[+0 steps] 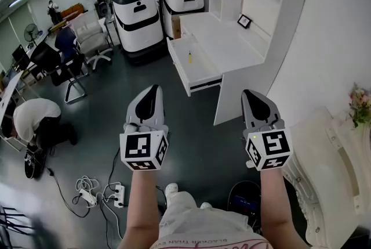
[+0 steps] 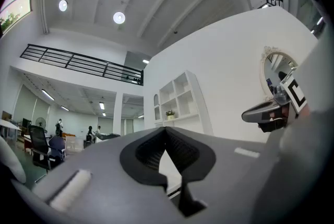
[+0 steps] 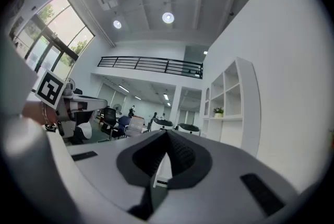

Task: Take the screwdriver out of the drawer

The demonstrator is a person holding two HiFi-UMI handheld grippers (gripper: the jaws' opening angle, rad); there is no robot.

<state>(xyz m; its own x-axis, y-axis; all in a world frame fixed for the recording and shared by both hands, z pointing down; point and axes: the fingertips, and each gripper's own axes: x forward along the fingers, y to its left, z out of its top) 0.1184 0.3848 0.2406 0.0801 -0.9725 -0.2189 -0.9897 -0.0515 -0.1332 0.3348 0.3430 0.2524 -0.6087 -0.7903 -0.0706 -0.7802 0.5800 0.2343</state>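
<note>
1. The left gripper, a grey two-jaw tool with ribbed black pads, has its jaws drawn together at the tips. Nothing sits between them.
2. The right gripper, of the same grey and black make, is likewise closed and empty.
3. In the head view both grippers hang side by side in front of the person, above the dark grey floor. Each carries its white cube with black square markers. They are apart from each other and touch nothing.
4. The small yellow-handled screwdriver lies on the bottom of the open white drawer. The drawer is pulled out of the white desk, well ahead of both grippers. The screwdriver's shaft is too small to make out.
5. The step in hand looks like the approach. The drawer already stands open, so no pull on it seems needed, and no reach into it has begun.
6. The next move probably calls for stepping closer and spreading one gripper's jaws. That gripper then needs to tip down into the drawer to straddle the handle. The handle lies flat, so the pads will likely have to come low, close to the drawer bottom, before closing.
</note>
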